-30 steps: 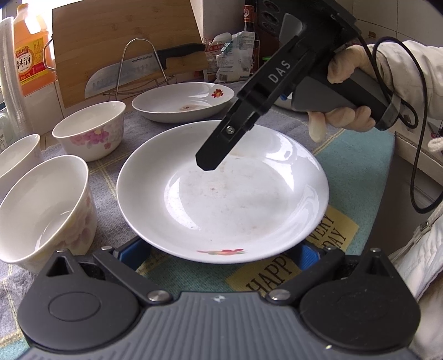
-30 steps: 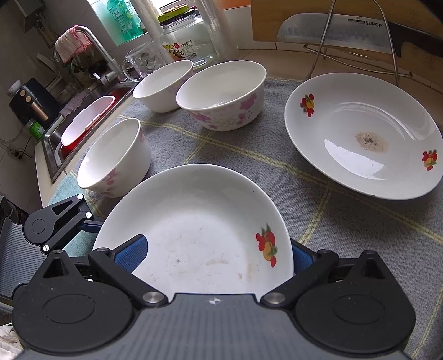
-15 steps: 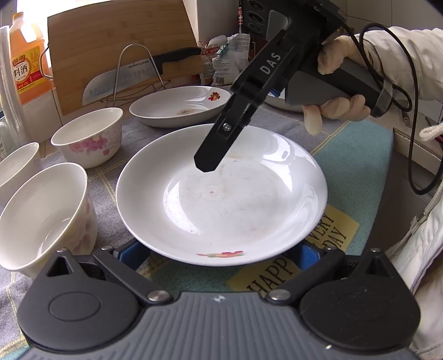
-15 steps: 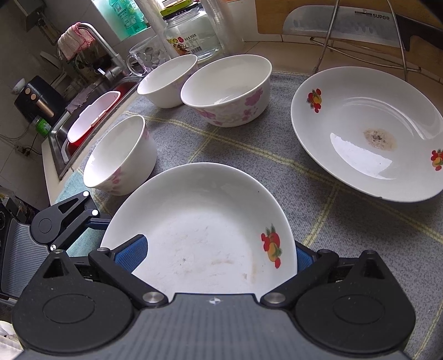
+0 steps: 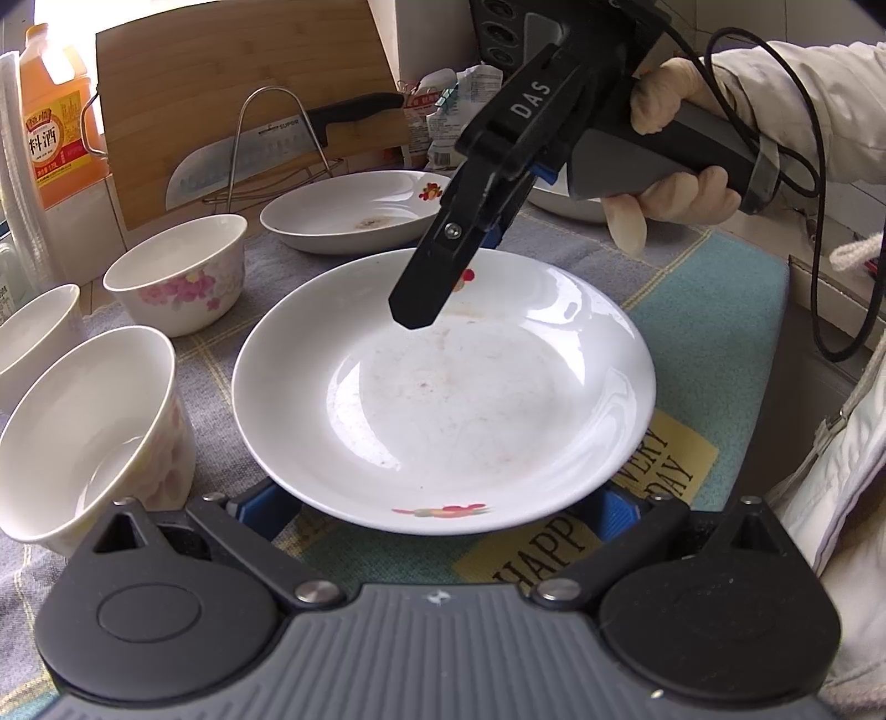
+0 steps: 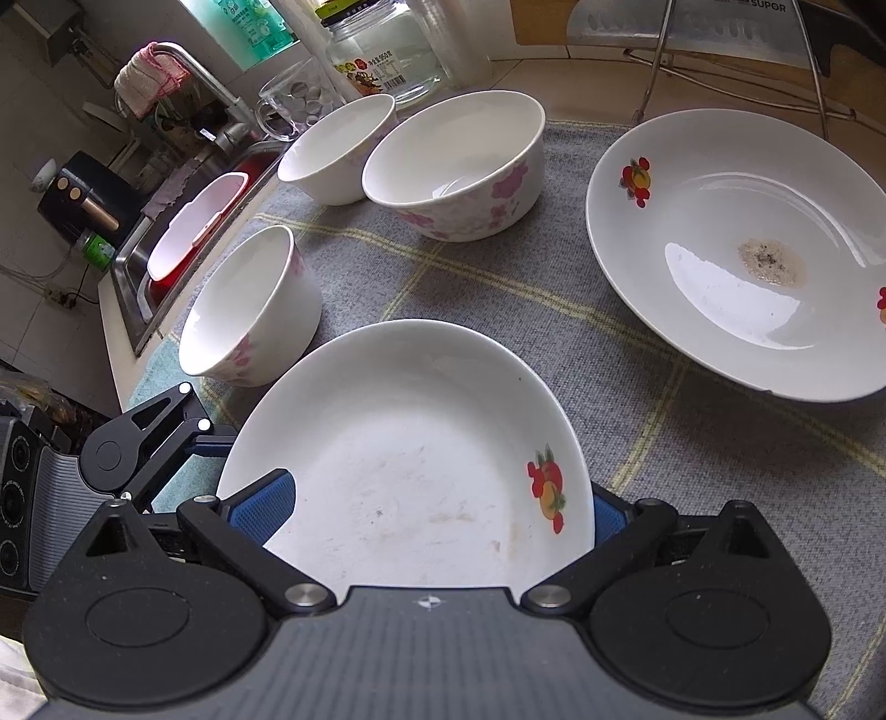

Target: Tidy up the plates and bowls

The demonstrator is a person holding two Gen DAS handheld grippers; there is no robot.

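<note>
A white plate with small flower prints lies on the grey cloth between my two grippers; it also shows in the right wrist view. My left gripper is open with its jaws spread either side of the plate's near rim. My right gripper is open, its jaws either side of the far rim; its black finger hangs over the plate. A second, stained plate lies behind. Three flowered bowls stand to the left.
A cutting board and a knife on a wire stand are at the back. An oil bottle stands at the back left. A sink and a glass jar lie beyond the bowls.
The right gripper has lifted and drawn back a little toward the plate's far rim. Both views have shifted slightly. The plate has stayed on the cloth.
</note>
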